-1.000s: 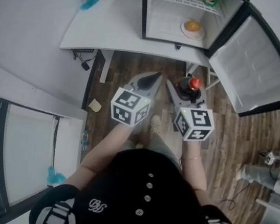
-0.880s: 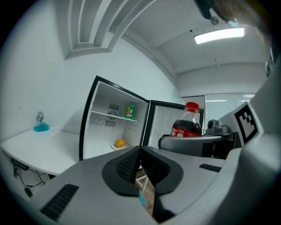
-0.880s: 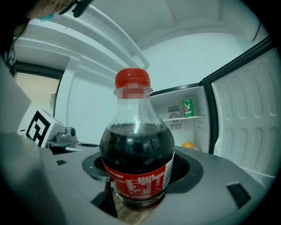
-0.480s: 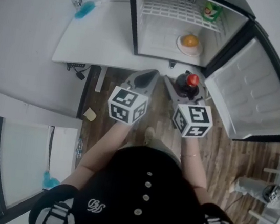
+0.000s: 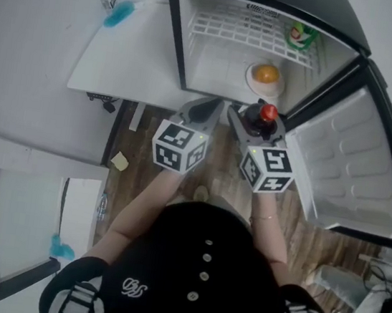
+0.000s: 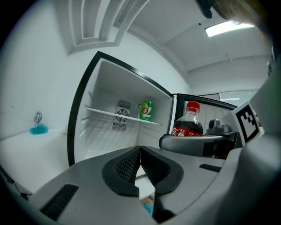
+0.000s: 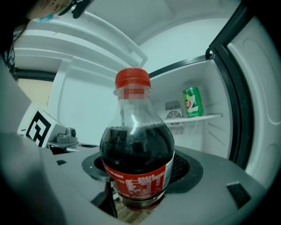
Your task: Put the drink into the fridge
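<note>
A dark cola bottle (image 7: 137, 154) with a red cap (image 5: 268, 112) stands upright between the jaws of my right gripper (image 5: 258, 123), which is shut on it just in front of the open fridge (image 5: 197, 44). The bottle (image 6: 188, 122) also shows in the left gripper view, to the right. My left gripper (image 5: 204, 109) hangs beside it on the left, shut and holding nothing, its pads (image 6: 131, 165) pressed together. The fridge door (image 5: 354, 167) swings open to the right.
Inside the fridge a green can (image 5: 300, 35) stands on the wire shelf (image 5: 250, 29), and an orange on a white plate (image 5: 267, 75) sits on the floor below it. A white table (image 5: 123, 55) left of the fridge carries a blue object (image 5: 120, 13). Below is wooden floor (image 5: 141, 137).
Both grippers and the bottle have come closer to the fridge opening; the fridge now fills more of the head view, and the bottle cap is at its front edge.
</note>
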